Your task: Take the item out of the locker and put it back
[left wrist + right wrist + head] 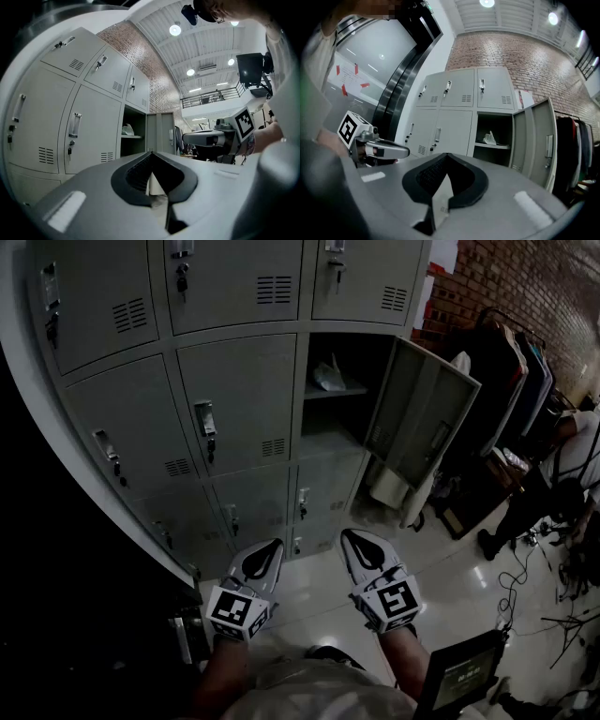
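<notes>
Ahead, item (pixel 328 376) on locker shelf (pixel 350 388), well apart from left tongs (pixel 273 546), right tongs (pixel 350 538); both pressed together.

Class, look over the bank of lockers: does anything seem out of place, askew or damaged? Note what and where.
One locker door hangs open in the right-hand column, while the others in view are shut. A pale crumpled item lies on its shelf. Nothing looks spilled or broken.
</notes>
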A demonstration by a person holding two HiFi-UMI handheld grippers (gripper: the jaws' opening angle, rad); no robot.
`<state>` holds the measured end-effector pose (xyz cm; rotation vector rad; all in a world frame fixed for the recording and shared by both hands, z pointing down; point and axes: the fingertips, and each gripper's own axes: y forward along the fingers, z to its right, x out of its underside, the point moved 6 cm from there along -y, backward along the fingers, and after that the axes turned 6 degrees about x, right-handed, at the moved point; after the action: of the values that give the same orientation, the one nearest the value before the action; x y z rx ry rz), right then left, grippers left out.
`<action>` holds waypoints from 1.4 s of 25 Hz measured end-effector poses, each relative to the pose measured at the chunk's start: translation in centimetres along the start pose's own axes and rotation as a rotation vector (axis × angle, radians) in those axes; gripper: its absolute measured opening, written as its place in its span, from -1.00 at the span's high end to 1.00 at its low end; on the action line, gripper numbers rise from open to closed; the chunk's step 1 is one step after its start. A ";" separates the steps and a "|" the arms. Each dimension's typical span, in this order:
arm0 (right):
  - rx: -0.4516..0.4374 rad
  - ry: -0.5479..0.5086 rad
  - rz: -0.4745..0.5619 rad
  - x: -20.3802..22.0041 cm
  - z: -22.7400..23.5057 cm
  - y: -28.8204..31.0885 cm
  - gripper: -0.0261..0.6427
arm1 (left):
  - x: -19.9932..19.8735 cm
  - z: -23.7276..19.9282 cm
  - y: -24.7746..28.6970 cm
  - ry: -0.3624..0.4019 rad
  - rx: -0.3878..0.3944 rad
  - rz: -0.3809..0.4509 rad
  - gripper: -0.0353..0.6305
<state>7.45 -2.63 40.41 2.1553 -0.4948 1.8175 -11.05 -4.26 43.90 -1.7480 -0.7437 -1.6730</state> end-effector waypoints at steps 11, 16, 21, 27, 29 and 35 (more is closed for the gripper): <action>-0.006 0.014 0.036 1.4 5.6 9.5 0.92 | -0.4 -7.0 7.2 0.028 -0.035 0.034 0.89; -0.043 0.021 0.066 1.3 11.2 15.7 0.92 | -1.5 -10.1 14.3 0.057 -0.030 0.028 0.89; -0.081 0.003 0.080 0.5 15.4 21.4 0.82 | -2.8 -13.0 19.9 0.088 -0.030 0.036 0.88; -0.056 0.013 0.086 -0.1 18.2 26.1 0.49 | -2.6 -15.2 22.6 0.088 0.007 0.019 0.88; -0.011 0.025 0.096 -0.5 19.9 27.6 0.24 | -2.6 -15.7 23.0 0.098 0.026 0.012 0.88; 0.073 0.052 0.096 -2.0 23.9 33.6 -0.19 | -2.9 -17.6 23.5 0.126 0.018 0.009 0.88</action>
<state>13.99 -42.94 34.10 2.1598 -0.5356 1.9665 -5.23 -32.95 40.41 -1.6146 -0.6903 -1.7476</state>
